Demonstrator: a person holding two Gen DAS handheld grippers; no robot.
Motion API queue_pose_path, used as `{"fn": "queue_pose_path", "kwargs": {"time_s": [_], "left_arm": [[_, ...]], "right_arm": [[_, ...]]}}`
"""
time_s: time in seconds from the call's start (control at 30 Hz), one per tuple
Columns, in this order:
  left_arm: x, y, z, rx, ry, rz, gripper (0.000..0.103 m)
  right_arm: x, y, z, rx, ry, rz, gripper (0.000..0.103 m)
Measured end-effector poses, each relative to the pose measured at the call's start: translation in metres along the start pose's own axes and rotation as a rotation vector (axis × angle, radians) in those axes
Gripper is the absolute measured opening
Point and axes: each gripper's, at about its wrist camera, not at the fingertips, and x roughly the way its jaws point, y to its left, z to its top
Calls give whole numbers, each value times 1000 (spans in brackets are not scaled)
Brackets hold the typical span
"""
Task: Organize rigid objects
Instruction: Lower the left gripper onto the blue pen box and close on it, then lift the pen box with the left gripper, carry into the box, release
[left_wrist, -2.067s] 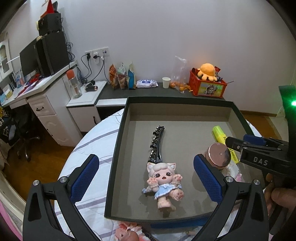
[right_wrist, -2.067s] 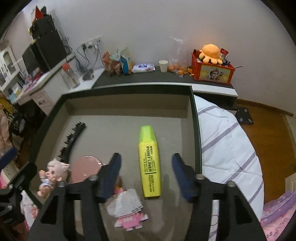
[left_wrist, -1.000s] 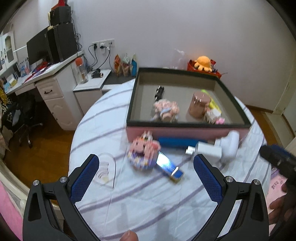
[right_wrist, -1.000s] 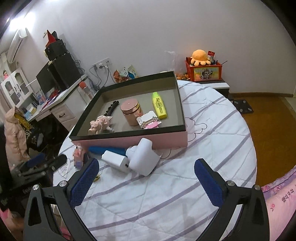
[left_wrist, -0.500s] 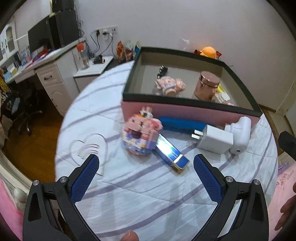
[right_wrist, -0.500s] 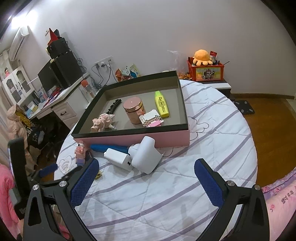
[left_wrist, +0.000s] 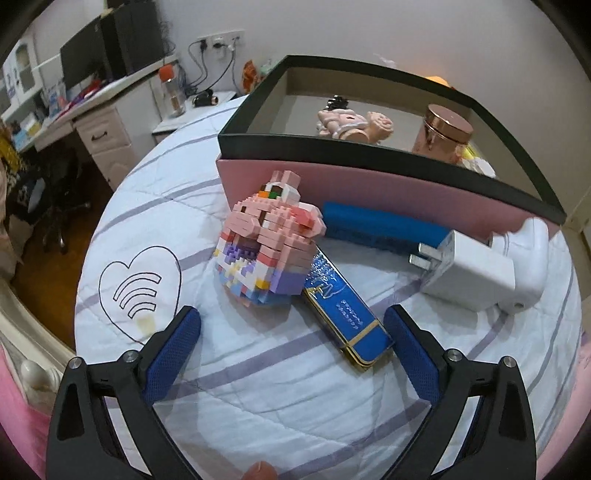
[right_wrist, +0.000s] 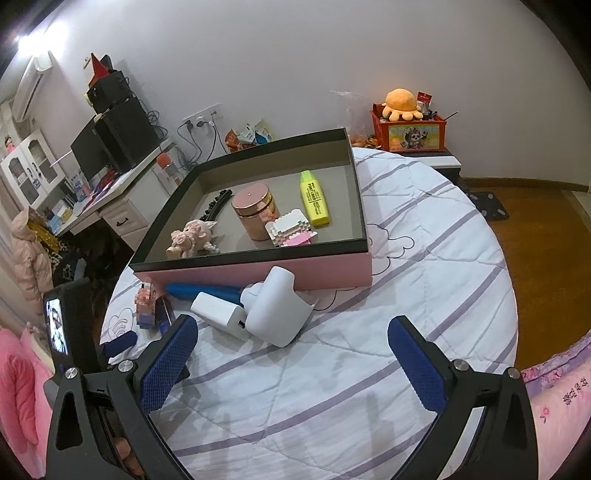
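The left gripper (left_wrist: 291, 341) is lowered since a second ago toward the block figure (left_wrist: 267, 243) lying outside the box (left_wrist: 369, 184) on the bed; jaws just narrowed slightly, nothing grasped. The right gripper (right_wrist: 291, 354) is released, empty

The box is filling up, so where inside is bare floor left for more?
Bare floor lies along the box's far wall behind the highlighter, and in the left near corner beside the piglet. Crowded around the copper jar and block toy.
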Motion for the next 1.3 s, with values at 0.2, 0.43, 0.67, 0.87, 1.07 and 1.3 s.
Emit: {"fn": "queue_pose_path", "kwargs": {"time_s": [0.2, 0.43, 0.67, 0.87, 1.07, 1.3], "left_arm": [[-9, 4, -1, 22, -11, -38, 63], [-7, 15, 5, 21, -19, -30, 48], [0, 13, 11, 20, -45, -25, 55], [-5, 16, 10, 37, -35, -53, 24], [-6, 15, 6, 46, -29, -61, 21], [-17, 10, -2, 78, -23, -100, 21]], "right_arm": [[4, 6, -1, -9, 12, 15, 103], [13, 15, 0, -34, 29, 22, 103], [22, 14, 4, -36, 40, 21, 103], [24, 9, 5, -21, 43, 15, 103], [24, 9, 5, -22, 44, 15, 103], [20, 10, 5, -21, 36, 13, 103]]}}
